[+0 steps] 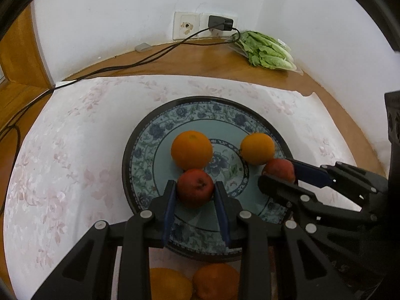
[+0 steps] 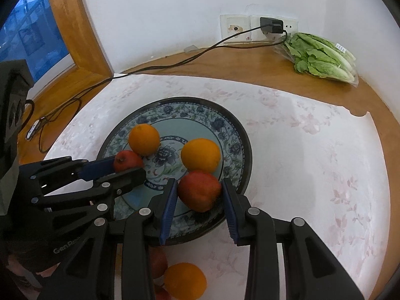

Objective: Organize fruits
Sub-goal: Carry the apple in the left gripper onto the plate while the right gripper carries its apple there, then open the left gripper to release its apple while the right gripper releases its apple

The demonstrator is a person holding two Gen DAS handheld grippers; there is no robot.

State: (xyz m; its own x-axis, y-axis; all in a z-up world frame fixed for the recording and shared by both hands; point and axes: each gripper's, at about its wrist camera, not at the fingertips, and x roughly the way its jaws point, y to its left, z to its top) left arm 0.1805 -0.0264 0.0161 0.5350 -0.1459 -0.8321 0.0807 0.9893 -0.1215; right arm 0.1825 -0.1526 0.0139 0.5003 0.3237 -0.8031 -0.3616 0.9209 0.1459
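Black tool arms [image 1: 195, 250] half-hide two oranges [image 1: 217, 280] below the plate [image 1: 140, 135].

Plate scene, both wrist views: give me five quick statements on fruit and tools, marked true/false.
1. Each tool holds a red apple. True: the left tool grips one red apple, the right tool grips the other red apple.
2. Two oranges lie on the plate. True: the left orange and the right orange sit on the patterned plate.
3. The lettuce is on the plate. False: the bagged lettuce lies on the wooden table by the wall.
4. No fruit remains off the plate. False: more fruit, including an orange, lies on the cloth in front of the plate.
5. The wall socket is unused. False: a black charger is plugged in.
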